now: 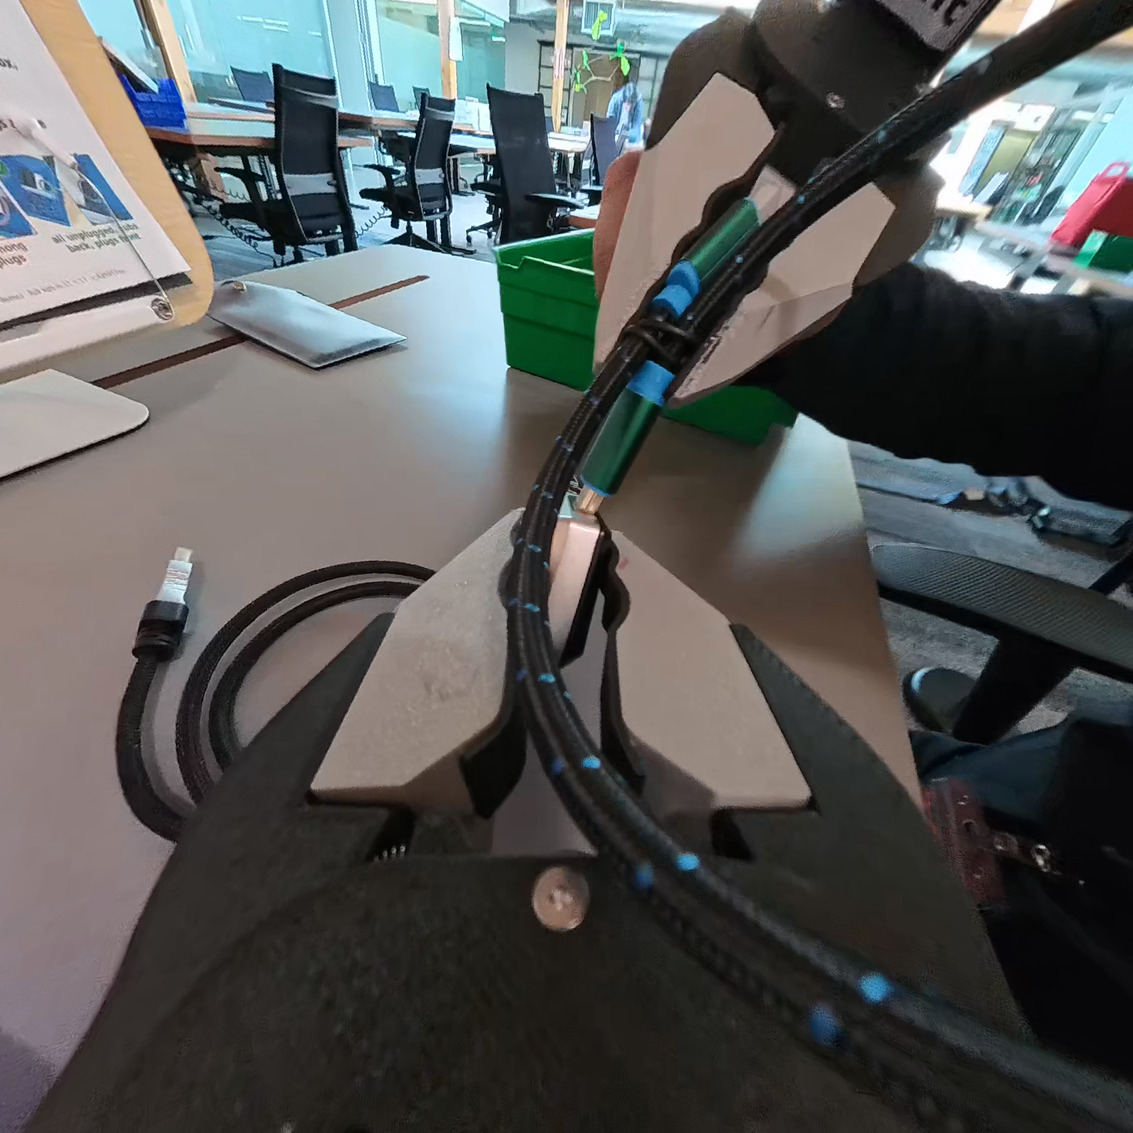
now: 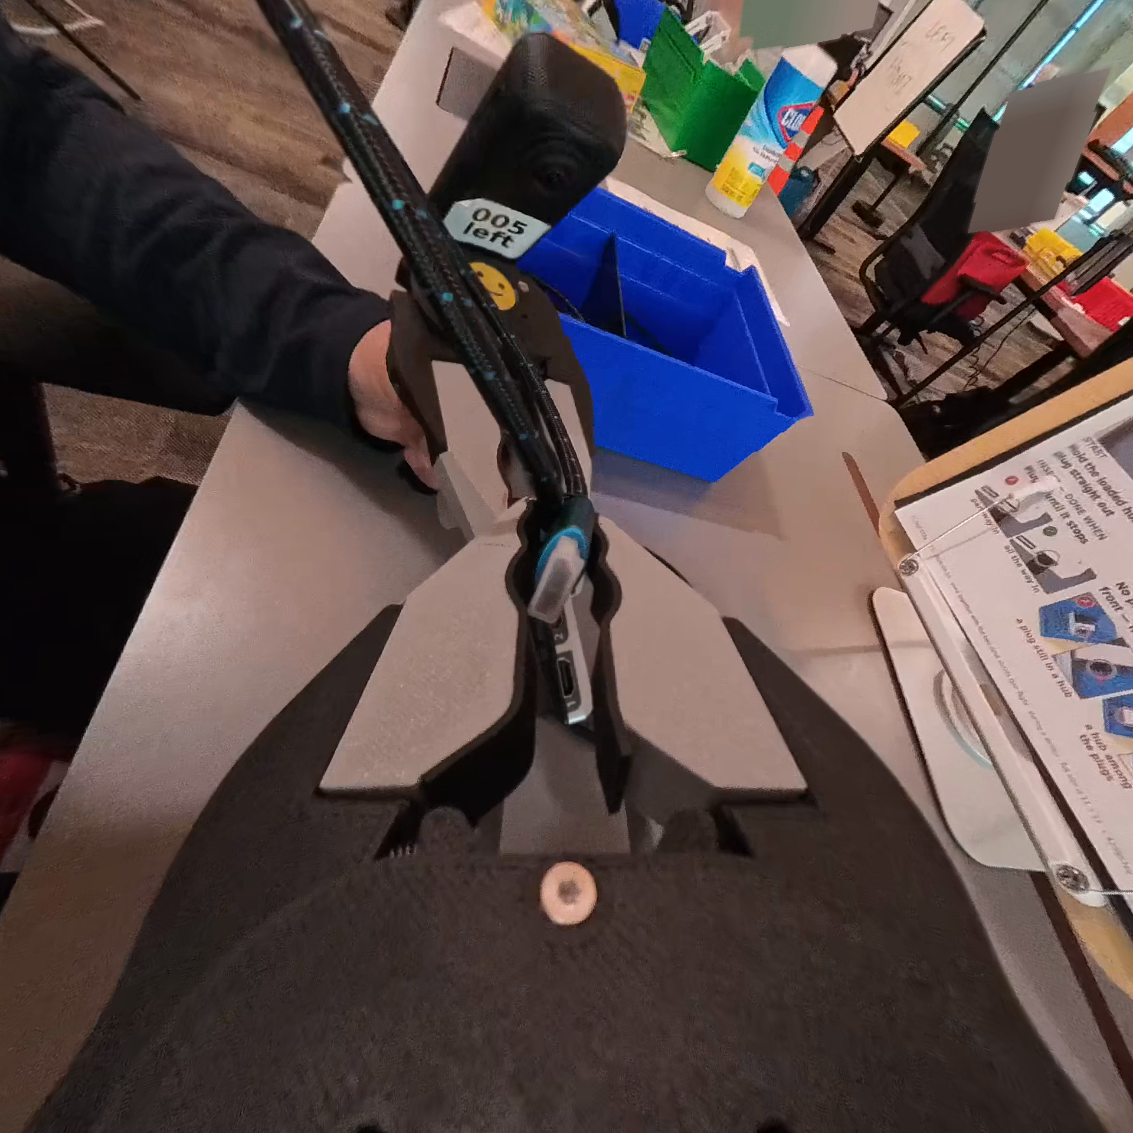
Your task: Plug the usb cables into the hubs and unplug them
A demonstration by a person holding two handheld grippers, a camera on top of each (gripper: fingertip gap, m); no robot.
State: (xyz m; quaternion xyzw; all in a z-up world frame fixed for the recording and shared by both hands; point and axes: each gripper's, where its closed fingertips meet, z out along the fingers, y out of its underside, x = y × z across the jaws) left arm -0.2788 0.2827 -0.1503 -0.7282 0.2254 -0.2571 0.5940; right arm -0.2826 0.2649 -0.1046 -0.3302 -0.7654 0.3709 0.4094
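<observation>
Bottom centre of left wrist view: left gripper [image 1: 561, 539], jaws narrowly apart. The black braided cable bundle with blue flecks [image 1: 552, 723] runs through the gap, but whether it is pinched I cannot tell.

Just above, right gripper [image 2: 558, 536] is clamped on the same bundle at its wire tie. One green metal plug with blue collar [image 1: 619, 441] hangs free, tip almost at the left fingertips. A slim silver device with ports [image 2: 570, 680] sits deep between the right fingers.

Risks, as judged:
- plug tip could knock the fingertips
- stiff bundle could spring out if either grip loosens

Grey table [image 1: 368, 460] carries:
- coiled plain black braided cable [image 1: 202, 686], lower left
- green plastic bin [image 1: 545, 306], centre
- blue plastic bin [image 2: 674, 392]

Beyond: black office chairs [image 1: 312, 165], glass partitions.
</observation>
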